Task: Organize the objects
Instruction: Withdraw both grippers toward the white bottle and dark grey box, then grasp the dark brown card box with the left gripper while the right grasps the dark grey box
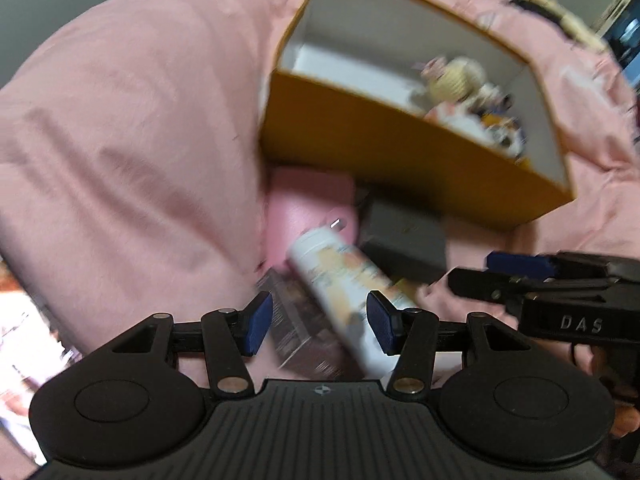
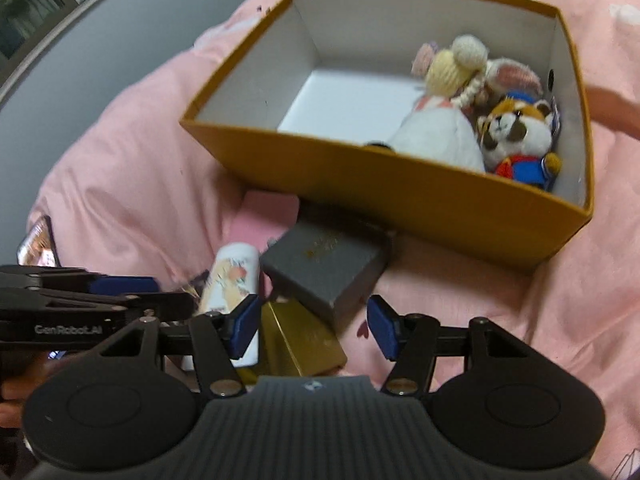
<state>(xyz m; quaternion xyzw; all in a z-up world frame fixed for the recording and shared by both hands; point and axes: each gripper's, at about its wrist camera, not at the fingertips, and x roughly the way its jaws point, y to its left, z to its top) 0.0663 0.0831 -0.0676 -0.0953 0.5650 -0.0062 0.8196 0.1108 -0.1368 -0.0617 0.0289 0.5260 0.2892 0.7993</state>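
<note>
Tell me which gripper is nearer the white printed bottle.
Left. The left gripper hangs right over the white printed bottle, which lies between its open fingers. The right gripper sits beside it, over the gold box.

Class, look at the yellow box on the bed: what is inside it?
Inside the yellow box: a yarn-haired doll and a raccoon plush. Anything beneath them is hidden.

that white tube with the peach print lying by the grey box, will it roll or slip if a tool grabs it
The white tube looks round and lies on its side, so a nudge would probably roll it, though the soft pink bedding may damp that. Its surface seems smooth, so it might slide between the pads. It leans against the grey box, which could block rolling that way.
</note>
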